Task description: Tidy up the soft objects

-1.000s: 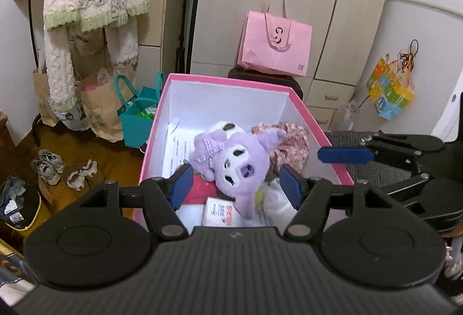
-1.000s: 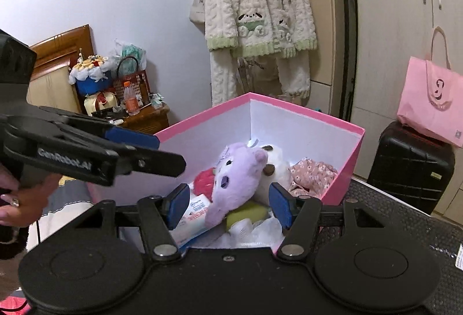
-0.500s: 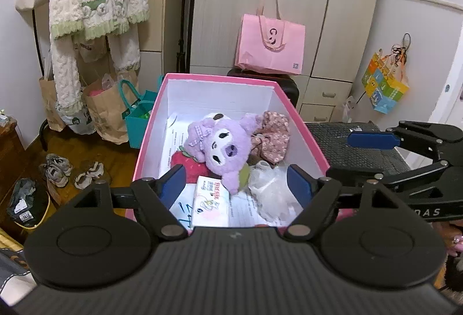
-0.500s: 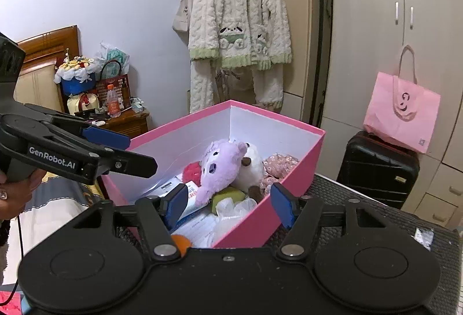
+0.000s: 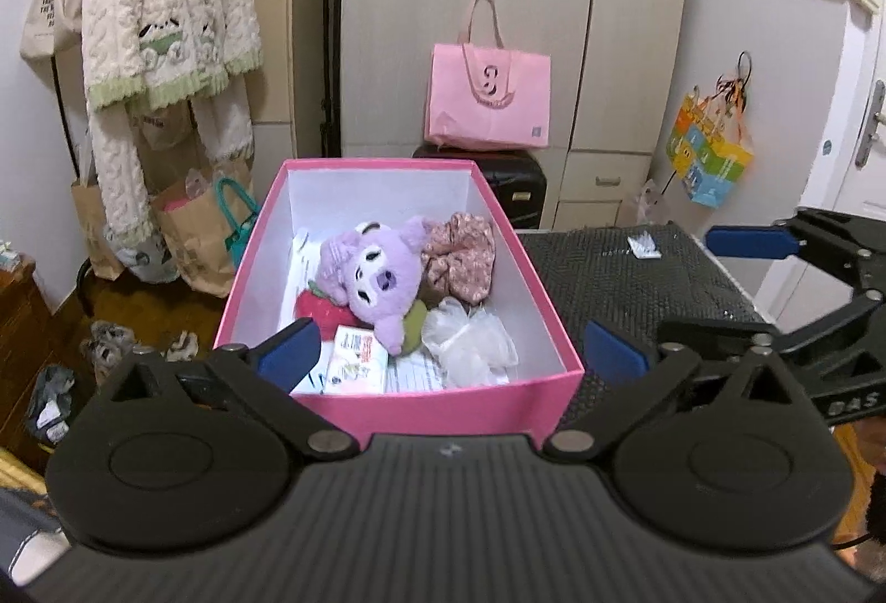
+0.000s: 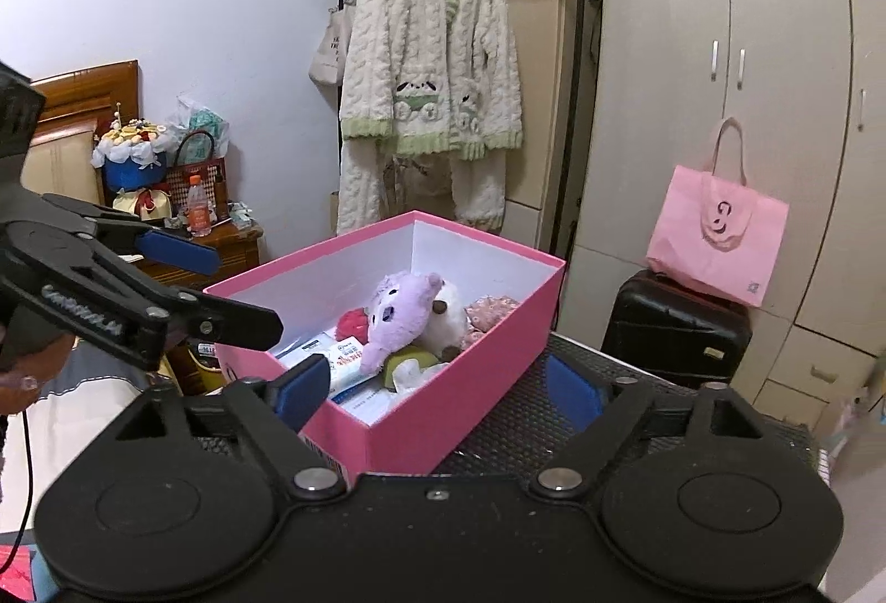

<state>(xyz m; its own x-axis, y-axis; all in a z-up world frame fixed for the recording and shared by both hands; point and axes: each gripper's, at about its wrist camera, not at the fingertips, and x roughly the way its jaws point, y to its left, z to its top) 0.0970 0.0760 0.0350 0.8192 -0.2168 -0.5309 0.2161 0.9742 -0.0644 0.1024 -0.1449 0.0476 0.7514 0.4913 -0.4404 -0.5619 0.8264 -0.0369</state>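
Both the left gripper (image 5: 451, 354) and the right gripper (image 6: 437, 390) hang released with nothing between their pads, the jaws having just been opening. Beyond them the pink box (image 5: 443, 412) sits at the table's (image 5: 637, 271) left edge, holding the purple plush toy (image 5: 376, 271). It looks light and squashy; its round head seems the best hold.
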